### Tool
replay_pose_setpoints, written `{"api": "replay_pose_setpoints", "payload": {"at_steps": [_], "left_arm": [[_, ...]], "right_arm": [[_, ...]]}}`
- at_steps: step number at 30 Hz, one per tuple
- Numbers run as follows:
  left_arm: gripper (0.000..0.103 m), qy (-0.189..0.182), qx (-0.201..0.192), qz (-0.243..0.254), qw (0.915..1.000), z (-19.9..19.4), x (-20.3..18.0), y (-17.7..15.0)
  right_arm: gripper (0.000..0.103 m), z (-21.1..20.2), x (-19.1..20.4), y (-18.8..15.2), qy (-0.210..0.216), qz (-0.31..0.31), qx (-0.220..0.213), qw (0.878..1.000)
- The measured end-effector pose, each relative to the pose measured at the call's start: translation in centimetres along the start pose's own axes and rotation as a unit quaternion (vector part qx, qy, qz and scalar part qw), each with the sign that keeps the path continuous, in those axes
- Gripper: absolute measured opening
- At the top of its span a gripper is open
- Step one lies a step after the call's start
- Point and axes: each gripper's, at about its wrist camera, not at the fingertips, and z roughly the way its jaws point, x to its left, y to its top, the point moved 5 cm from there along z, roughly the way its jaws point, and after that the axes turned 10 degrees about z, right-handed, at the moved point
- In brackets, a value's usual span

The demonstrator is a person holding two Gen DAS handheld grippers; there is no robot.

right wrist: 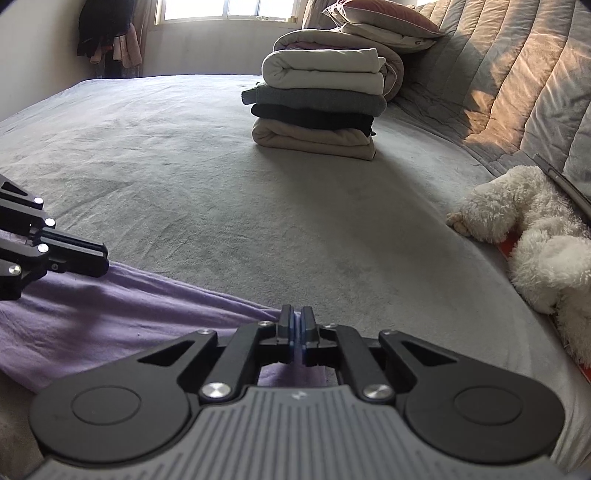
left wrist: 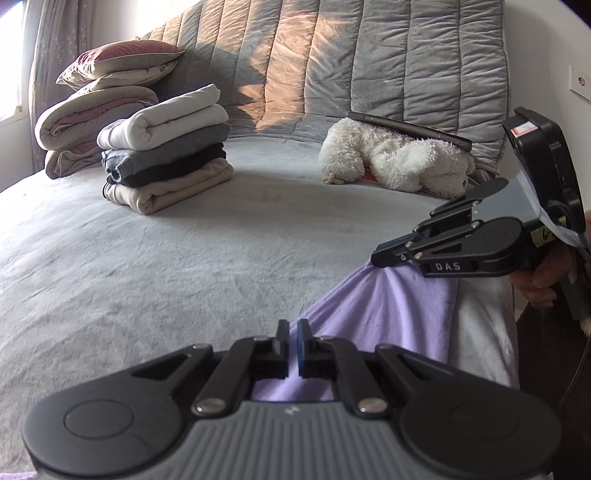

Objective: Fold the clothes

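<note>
The left gripper (left wrist: pixel 293 328) is pinching the top edge of a purple garment (left wrist: pixel 373 314), its fingers nearly together on the cloth. The right gripper (right wrist: pixel 296 319) is clamping the same edge further along, fingers pressed tight on the fabric. The garment is hanging over the near edge of the bed (left wrist: pixel 147 258), stretched between the two grippers, so its held edge is running roughly left to right along that near edge, with the rest drooping below and toward the person. Open bed surface is lying ahead of both grippers, and that is the way the cloth would have to travel to be laid flat; neither gripper looks clearly nearer to it.

A stack of folded clothes (left wrist: pixel 166 162) is sitting toward the far side of the bed, near the pillows (left wrist: pixel 107 81).

The left view is showing the person's hand (left wrist: pixel 543 273) on the right handle; the right view is showing a window (right wrist: pixel 229 9) and a wider spread of purple cloth.
</note>
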Motion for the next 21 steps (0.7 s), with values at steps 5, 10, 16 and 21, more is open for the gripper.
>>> {"api": "replay_pose_setpoints", "payload": {"at_steps": [5,10,16,21], "left_arm": [[0.031,-0.009,0.007,-0.028,0.9995,0.3,1.3,-0.2],[0.031,-0.059,0.016,-0.041,0.9973,1.6,0.9,0.5],[0.031,-0.096,0.028,-0.041,0.9941,4.4,-0.6,1.9],[0.031,-0.130,0.035,-0.052,0.9895,6.8,-1.9,3.5]], "right_arm": [[0.037,-1.9,-1.4,0.3,-0.001,0.049,0.008,0.999],[0.042,-3.4,-2.7,-0.5,0.031,0.118,0.024,0.992],[0.042,-4.9,-4.1,-1.6,0.067,0.192,0.042,0.978],[0.042,-4.2,-3.9,-2.4,0.070,0.192,0.049,0.978]]}}
